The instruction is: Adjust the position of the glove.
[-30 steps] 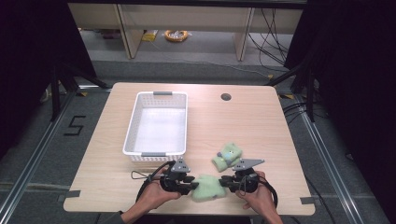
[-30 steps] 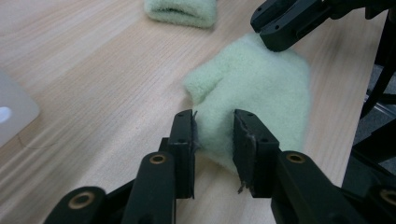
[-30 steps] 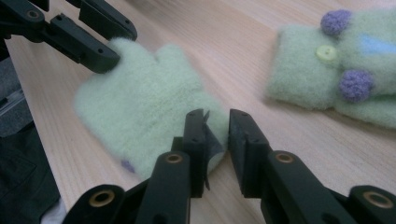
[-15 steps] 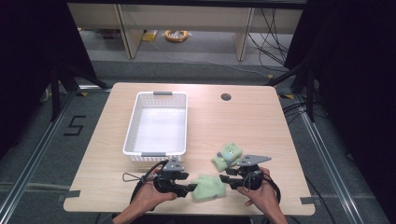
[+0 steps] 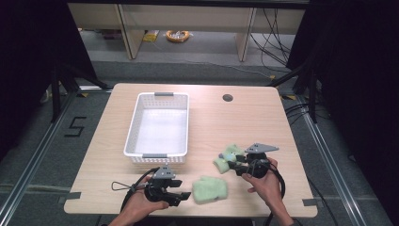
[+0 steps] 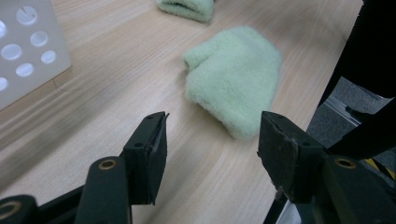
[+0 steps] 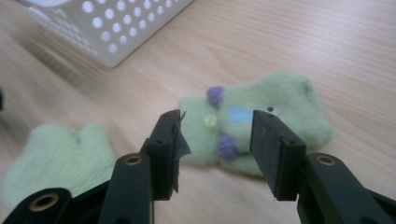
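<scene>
Fingers drawn back, plain mitten between both grippers

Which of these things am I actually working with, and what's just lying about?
In the job:
- plain green mitten
- decorated green mitten
- left gripper, open
- right gripper, open

Lying about:
- white basket
- yellow coil on floor

Two green mittens; one white basket; two hand-held grippers
</scene>
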`<action>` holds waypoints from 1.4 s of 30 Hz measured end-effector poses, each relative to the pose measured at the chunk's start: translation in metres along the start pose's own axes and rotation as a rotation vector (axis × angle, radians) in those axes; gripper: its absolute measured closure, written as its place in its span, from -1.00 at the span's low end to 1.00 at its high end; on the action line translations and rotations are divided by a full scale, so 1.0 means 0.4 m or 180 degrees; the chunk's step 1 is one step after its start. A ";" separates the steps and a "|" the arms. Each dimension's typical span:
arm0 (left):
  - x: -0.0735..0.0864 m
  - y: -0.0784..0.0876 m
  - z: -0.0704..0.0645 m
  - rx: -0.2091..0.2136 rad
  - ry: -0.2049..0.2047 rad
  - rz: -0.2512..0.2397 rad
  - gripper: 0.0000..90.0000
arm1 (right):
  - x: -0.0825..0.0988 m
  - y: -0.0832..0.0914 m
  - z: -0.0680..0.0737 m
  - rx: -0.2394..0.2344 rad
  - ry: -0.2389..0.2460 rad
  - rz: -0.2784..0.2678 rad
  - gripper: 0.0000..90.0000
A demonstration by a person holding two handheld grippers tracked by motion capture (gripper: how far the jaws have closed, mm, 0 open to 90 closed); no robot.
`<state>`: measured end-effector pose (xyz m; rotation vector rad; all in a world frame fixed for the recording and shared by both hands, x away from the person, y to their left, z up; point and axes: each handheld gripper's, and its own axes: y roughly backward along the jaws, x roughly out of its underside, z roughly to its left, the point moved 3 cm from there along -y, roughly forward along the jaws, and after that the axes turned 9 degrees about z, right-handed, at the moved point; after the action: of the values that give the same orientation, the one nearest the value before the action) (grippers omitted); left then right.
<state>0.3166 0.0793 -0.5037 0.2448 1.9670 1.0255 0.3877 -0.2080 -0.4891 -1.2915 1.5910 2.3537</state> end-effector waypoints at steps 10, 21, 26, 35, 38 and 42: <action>0.017 0.009 0.001 -0.0048 0.0036 0.0010 -0.10 | -0.036 -0.067 -0.029 0.0116 -0.0112 0.0257 0.14; 0.029 0.004 0.011 -0.0081 0.0031 0.0046 -0.11 | -0.049 -0.115 -0.035 0.0222 -0.0172 0.0369 0.12; 0.030 0.002 0.012 -0.0086 0.0054 0.0029 -0.11 | -0.043 -0.121 -0.041 0.0149 -0.0140 0.0414 0.32; 0.035 -0.006 0.012 -0.0093 0.0048 0.0089 -0.11 | -0.036 -0.133 -0.047 0.0324 0.0127 0.0375 0.66; 0.036 -0.007 0.012 -0.0085 0.0081 0.0092 -0.11 | -0.034 -0.135 -0.051 0.0231 0.0070 0.0328 0.80; 0.035 -0.005 0.017 -0.0087 0.0054 0.0093 -0.11 | -0.034 -0.127 -0.058 0.0151 0.0128 0.0340 0.88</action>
<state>0.3139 0.0891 -0.5157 0.2512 1.9686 1.0759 0.4332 -0.1961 -0.5222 -1.2838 1.7588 2.3478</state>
